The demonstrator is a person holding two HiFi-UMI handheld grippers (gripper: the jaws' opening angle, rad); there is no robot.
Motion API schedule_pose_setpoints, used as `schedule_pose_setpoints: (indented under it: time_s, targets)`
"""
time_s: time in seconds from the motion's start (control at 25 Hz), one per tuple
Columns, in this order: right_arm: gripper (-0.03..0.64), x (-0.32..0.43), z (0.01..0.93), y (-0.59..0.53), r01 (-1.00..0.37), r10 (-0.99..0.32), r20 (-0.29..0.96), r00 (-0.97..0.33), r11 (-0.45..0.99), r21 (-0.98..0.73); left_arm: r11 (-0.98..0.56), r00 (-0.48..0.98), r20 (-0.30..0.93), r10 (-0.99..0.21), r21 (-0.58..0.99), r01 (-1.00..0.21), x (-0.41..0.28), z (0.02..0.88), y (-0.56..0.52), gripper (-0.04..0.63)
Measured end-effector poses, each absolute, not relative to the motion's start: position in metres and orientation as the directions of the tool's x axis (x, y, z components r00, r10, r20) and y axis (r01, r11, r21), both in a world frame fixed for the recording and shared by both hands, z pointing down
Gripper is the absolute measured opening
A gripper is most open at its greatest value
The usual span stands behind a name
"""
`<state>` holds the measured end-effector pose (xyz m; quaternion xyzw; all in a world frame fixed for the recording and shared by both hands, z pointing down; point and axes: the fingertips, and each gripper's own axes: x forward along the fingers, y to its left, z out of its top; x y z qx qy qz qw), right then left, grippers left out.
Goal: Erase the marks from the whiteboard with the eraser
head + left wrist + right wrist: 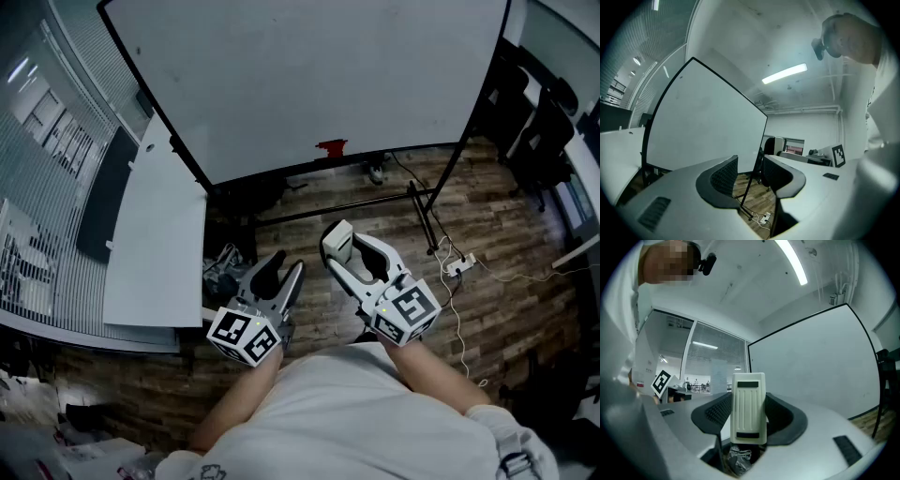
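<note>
The whiteboard (309,75) stands in front of me in a black frame, and its face looks blank in every view. My right gripper (352,251) is shut on a cream ribbed eraser (337,240), held level well short of the board. In the right gripper view the eraser (749,406) stands upright between the pads of that gripper (749,414), with the whiteboard (811,366) to the right. My left gripper (284,270) hangs beside it, open and with nothing in it. In the left gripper view the left gripper (750,172) shows only floor between its jaws, and the whiteboard (698,122) stands to the left.
A small red object (330,147) sits on the board's lower ledge. The stand's black legs (422,202) cross the wood floor, near a power strip and cable (459,265). A white desk (155,234) runs along the left, and black chairs (539,122) stand at the right.
</note>
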<state>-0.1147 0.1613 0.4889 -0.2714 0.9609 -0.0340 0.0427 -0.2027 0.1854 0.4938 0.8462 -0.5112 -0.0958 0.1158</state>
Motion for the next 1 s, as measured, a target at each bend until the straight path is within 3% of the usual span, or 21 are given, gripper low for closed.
schedule_pose_setpoints:
  time_s: [0.56, 1.0]
  targets:
    - [0.232, -0.096, 0.497, 0.139, -0.529, -0.547, -0.096, -0.832, 0.833, -0.163, -0.447, 0.465, -0.016, -0.885, 0.309, -0.84, -0.192, 0.504, 0.167, 0.17]
    - [0.23, -0.054, 0.48, 0.077, -0.534, -0.531, -0.098, -0.842, 0.845, 0.007, -0.468, 0.483, -0.027, -0.875, 0.303, -0.83, -0.141, 0.501, 0.089, 0.17]
